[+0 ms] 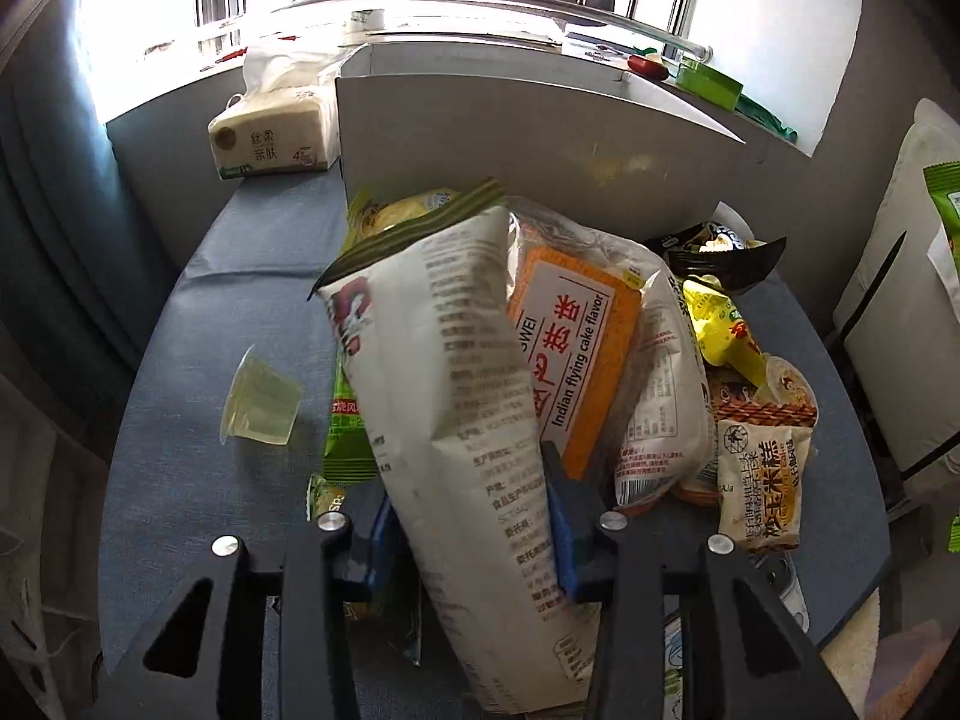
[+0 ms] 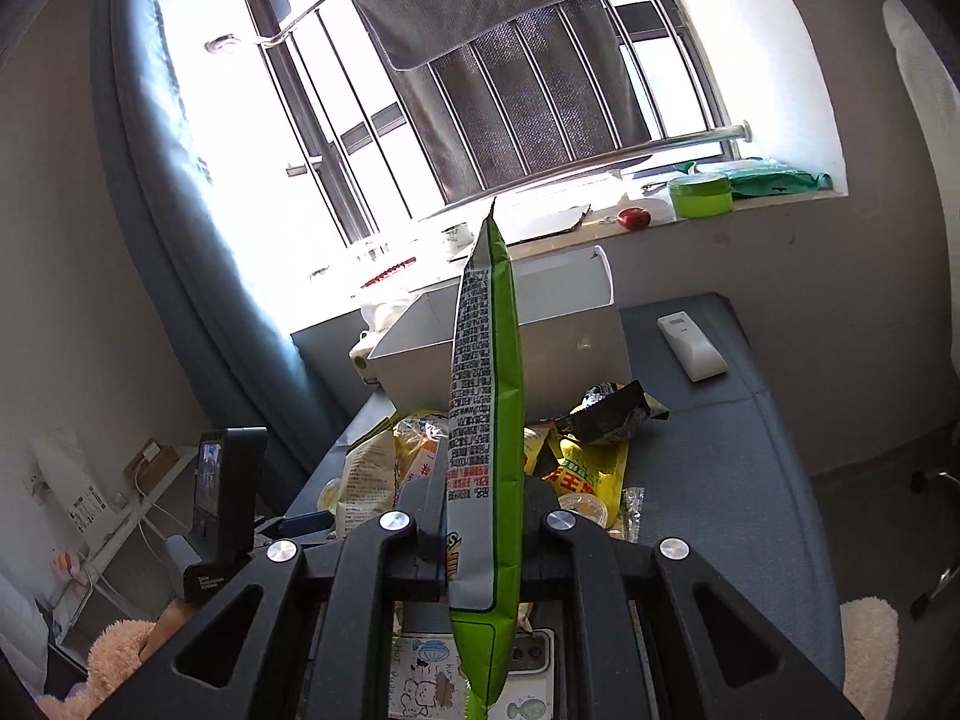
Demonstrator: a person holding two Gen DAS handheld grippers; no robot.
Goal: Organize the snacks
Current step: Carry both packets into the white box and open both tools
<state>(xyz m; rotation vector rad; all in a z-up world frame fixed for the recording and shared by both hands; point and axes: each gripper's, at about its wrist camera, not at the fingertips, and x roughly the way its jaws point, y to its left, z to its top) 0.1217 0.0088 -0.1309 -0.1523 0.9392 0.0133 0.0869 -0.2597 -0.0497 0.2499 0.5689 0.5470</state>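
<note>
Left gripper (image 1: 474, 531) clamps a white snack bag (image 1: 456, 420) above the snack pile (image 1: 690, 372). Right gripper (image 2: 480, 525) fingers pinch a green snack packet (image 2: 486, 420), held upright before the white box (image 2: 576, 354).

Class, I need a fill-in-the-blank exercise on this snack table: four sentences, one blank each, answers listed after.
1. The right tongs are shut on a tall ____ packet.
2. The left tongs grip a ____ bag with small print.
3. Behind the snack pile stands an open white ____.
4. Left of the pile lies a clear jelly ____.

Answers: green; white; box; cup
</note>
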